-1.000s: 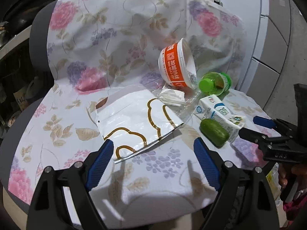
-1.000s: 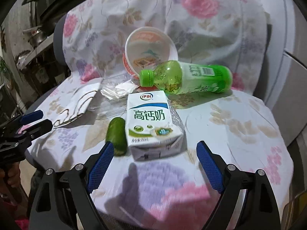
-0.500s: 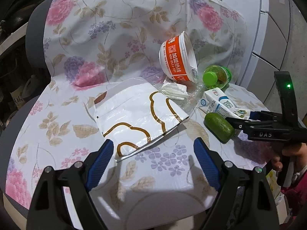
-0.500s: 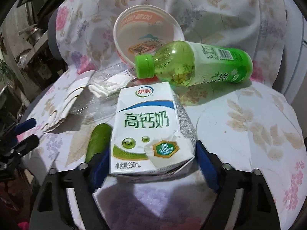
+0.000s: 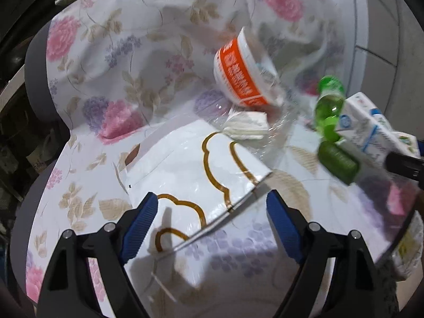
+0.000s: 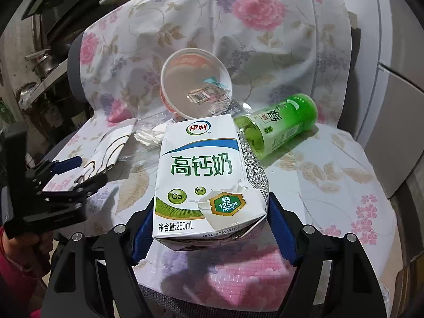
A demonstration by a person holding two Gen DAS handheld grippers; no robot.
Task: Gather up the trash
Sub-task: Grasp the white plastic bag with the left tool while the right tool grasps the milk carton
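My right gripper (image 6: 209, 230) is shut on a white milk carton (image 6: 206, 177) and holds it off the seat; the carton also shows at the right of the left wrist view (image 5: 371, 127). My left gripper (image 5: 212, 222) is open, over a white plastic bag with brown outlines (image 5: 193, 169). An orange-and-white noodle bowl (image 5: 241, 71) lies tilted against the chair back. A green bottle (image 6: 281, 124) lies on its side beside the bowl. A crumpled white tissue (image 5: 243, 127) in clear wrap lies by the bowl. A small green object (image 5: 338, 163) lies near the carton.
All lies on a chair covered with a floral cloth (image 6: 331, 164). Grey cabinet fronts (image 6: 397, 122) stand at the right. A cluttered shelf (image 6: 45, 66) stands at the left.
My right gripper closed on the milk carton and lifted it clear of the seat. The green bottle rolled to a new angle. My left gripper moved forward over the white bag.
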